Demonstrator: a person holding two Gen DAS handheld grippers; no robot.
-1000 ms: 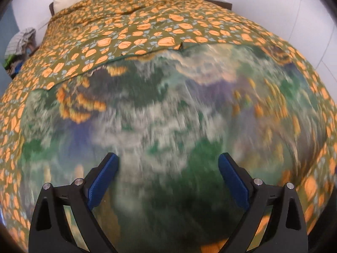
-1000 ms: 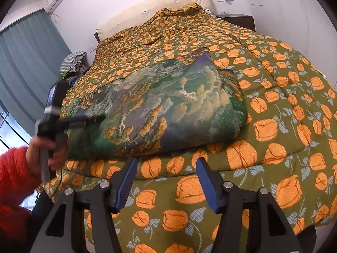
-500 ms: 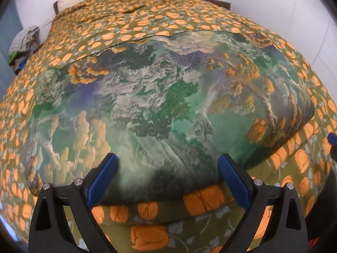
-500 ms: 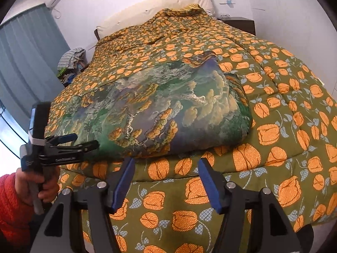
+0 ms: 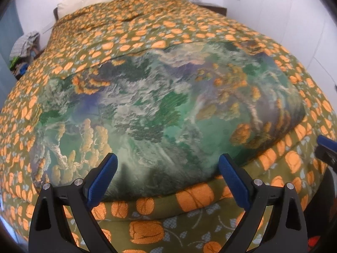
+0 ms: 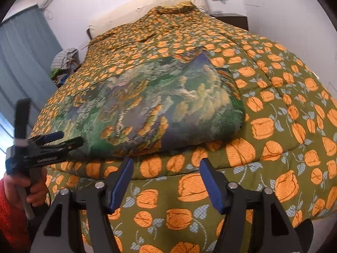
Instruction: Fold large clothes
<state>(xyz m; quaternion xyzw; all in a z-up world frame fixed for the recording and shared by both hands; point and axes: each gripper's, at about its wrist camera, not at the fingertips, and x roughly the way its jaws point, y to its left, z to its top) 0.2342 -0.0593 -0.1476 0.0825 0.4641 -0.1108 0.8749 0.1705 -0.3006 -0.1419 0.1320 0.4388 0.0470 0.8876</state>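
A large garment with a green, purple and orange landscape print lies folded flat near the foot of the bed; it also shows in the right wrist view. My left gripper is open and empty, just in front of the garment's near edge. It shows from the side in the right wrist view, at the garment's left corner. My right gripper is open and empty, back from the near edge over the bedspread. One of its fingertips shows at the right in the left wrist view.
The bed is covered by an olive bedspread with orange flowers. A cream pillow lies at the head. A pile of clothes sits left of the bed by a teal curtain. A dark nightstand stands far right.
My left gripper has pulled back from above the garment to in front of its near edge. The right gripper has shifted slightly. The garment lies still.
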